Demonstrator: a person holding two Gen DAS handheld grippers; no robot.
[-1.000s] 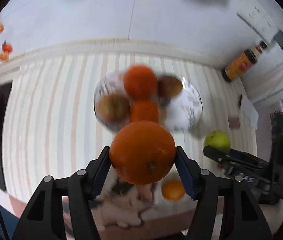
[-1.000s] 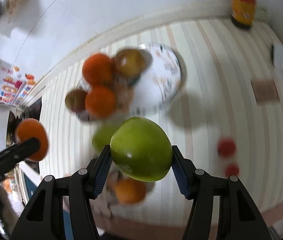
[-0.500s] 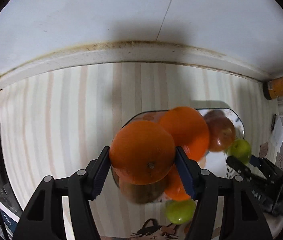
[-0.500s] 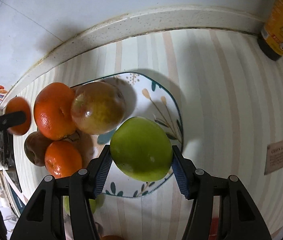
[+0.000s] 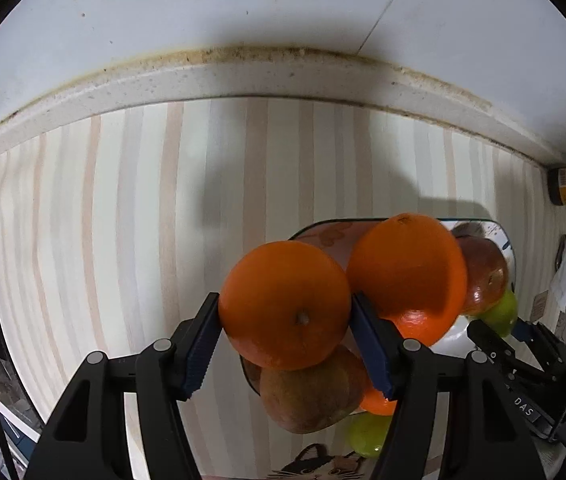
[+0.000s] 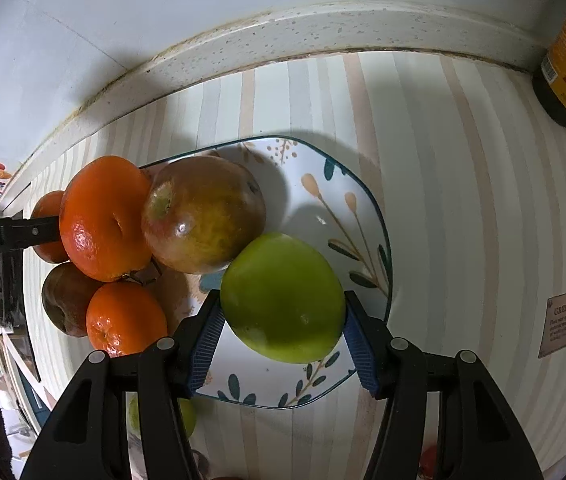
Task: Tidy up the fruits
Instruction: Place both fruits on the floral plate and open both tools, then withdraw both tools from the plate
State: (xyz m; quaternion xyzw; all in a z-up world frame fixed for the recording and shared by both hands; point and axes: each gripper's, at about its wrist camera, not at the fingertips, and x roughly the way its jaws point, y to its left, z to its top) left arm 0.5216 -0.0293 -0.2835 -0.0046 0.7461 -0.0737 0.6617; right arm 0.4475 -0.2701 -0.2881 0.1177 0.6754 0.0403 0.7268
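The plate (image 6: 363, 200) is half hidden under piled fruit. The right gripper (image 6: 283, 320) is clamped on a green apple (image 6: 283, 296) above the plate's bare part; the left gripper (image 5: 285, 340) is clamped on an orange (image 5: 285, 304) over the plate's left edge.
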